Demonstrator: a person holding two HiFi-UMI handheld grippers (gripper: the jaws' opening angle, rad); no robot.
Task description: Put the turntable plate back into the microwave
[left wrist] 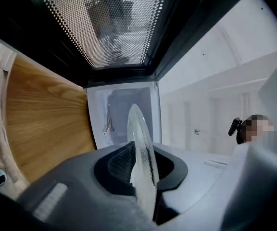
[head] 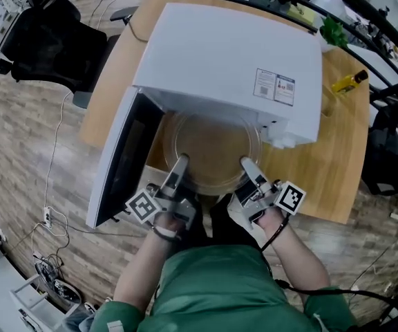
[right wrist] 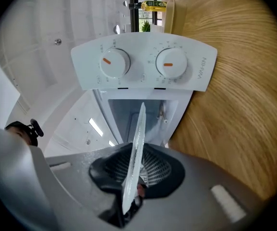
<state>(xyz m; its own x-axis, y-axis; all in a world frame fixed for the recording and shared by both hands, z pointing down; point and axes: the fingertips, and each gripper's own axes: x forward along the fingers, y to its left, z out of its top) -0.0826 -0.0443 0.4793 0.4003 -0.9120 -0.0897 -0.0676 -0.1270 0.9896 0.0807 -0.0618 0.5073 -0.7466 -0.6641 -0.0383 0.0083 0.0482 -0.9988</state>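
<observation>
We hold the glass turntable plate (head: 213,151) level, half inside the mouth of the open microwave (head: 233,54). Our left gripper (head: 180,163) and right gripper (head: 246,164) take its near rim. Only the gripper views show the grip itself: each pair of pads is clamped on the plate's edge. The right gripper view alone shows the two dials (right wrist: 114,62); the left alone shows the door (left wrist: 114,23) mesh. From above, that door stands swung out left over the wooden table (head: 337,164), and a yellow bottle (head: 349,81) sits far right.
</observation>
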